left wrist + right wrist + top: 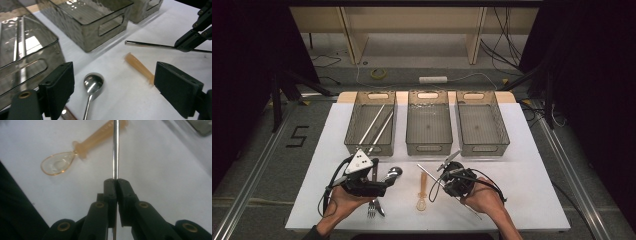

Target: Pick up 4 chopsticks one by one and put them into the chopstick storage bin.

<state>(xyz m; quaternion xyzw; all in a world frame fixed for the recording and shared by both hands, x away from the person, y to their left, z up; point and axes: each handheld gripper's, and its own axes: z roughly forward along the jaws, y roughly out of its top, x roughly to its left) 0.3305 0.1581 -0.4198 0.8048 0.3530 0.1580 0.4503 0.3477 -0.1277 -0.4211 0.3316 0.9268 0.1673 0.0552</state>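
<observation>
My right gripper [116,182] has its jaws pinched flat together on a thin metal chopstick [115,150], and the rod runs straight up between the pads and away from me in the right gripper view. From the high view I see my right hand [484,197] low at the near edge of the tabletop [532,195], wrist angled in toward the centre, the gripper pointing up and left, with the chopstick [428,172] slanting across it just beside the orange spoon [422,192]. That spoon with its clear bowl lies flat on the white surface.

My left gripper [113,85] stands wide open with nothing between the pads; a metal spoon [92,85] lies on the tabletop right under the gap. In the high view my left hand [343,197] cradles the gripper from below, forearm coming in from the bottom edge, gripper pointing right, over a fork [372,206] and the metal spoon.

Three clear bins sit in a row farther back; the left bin [371,145] has two more chopsticks lying in it.
</observation>
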